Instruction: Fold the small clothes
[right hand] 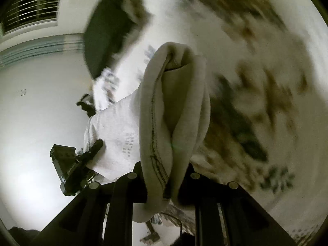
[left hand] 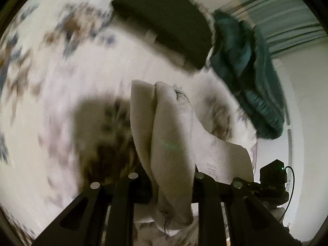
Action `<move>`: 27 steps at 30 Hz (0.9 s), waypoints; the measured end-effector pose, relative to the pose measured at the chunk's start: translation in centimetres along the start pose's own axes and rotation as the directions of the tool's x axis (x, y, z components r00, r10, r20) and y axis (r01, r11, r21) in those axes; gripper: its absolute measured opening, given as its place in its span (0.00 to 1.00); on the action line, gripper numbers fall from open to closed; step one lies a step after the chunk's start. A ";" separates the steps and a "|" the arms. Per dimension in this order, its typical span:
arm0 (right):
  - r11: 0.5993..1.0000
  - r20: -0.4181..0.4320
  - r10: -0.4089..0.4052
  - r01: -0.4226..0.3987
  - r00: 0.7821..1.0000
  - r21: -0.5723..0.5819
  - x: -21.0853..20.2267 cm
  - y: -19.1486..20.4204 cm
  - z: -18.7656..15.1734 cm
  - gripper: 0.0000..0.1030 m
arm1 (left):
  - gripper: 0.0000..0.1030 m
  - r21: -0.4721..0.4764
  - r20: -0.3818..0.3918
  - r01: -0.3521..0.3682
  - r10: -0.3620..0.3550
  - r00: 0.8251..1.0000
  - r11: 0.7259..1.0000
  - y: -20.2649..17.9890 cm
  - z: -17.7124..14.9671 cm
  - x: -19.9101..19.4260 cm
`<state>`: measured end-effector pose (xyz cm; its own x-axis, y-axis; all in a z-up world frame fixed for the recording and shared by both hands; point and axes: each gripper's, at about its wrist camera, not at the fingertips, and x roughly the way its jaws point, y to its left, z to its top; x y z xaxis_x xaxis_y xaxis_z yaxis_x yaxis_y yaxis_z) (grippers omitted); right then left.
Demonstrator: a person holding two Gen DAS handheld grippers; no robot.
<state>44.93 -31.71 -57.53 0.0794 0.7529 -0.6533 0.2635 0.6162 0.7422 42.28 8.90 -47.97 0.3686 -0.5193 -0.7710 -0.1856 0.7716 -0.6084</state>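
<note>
A small cream-white garment (left hand: 170, 143) is bunched between the jaws of my left gripper (left hand: 166, 184), which is shut on it; the cloth stretches away to the right. In the right wrist view the same garment (right hand: 174, 110), with a dark stitched hem, is pinched in my right gripper (right hand: 164, 184), also shut on it. The garment hangs in the air above a floral bed sheet (left hand: 51, 82), spread between both grippers. The right gripper body (left hand: 272, 176) shows at the lower right of the left view; the left gripper body (right hand: 78, 160) shows at the lower left of the right view.
A dark folded cloth (left hand: 164, 20) lies on the sheet at the far side; it also shows in the right wrist view (right hand: 106, 32). A teal garment (left hand: 246, 71) lies bunched by the bed's edge. White walls and a barred window (right hand: 32, 6) lie beyond.
</note>
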 end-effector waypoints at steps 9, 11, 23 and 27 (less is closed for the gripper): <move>0.986 0.166 0.075 -0.048 0.983 -0.160 3.7 14.8 16.8 0.18 | 0.16 0.165 0.191 -0.025 -0.007 0.982 0.986 -2.4 22.0 -0.3; 0.984 0.195 0.071 -0.036 0.978 -0.177 5.5 17.2 21.3 0.18 | 0.16 0.178 0.221 -0.040 0.000 0.975 0.983 -2.1 26.0 0.5; 0.930 0.259 -0.252 0.307 0.932 -0.200 11.7 22.3 30.8 0.31 | 0.40 0.255 0.174 -0.301 0.262 0.949 0.919 1.5 35.1 7.9; 0.783 0.365 -0.489 0.583 0.792 -0.218 10.9 24.3 28.3 0.74 | 0.79 0.234 0.284 -0.415 0.346 0.894 0.879 0.4 34.1 5.8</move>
<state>79.44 -15.05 -50.84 0.2851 0.2112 -0.9349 0.0429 0.9716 0.2326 75.38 18.75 -46.30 0.5244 -0.0924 -0.8465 -0.1029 0.9799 -0.1707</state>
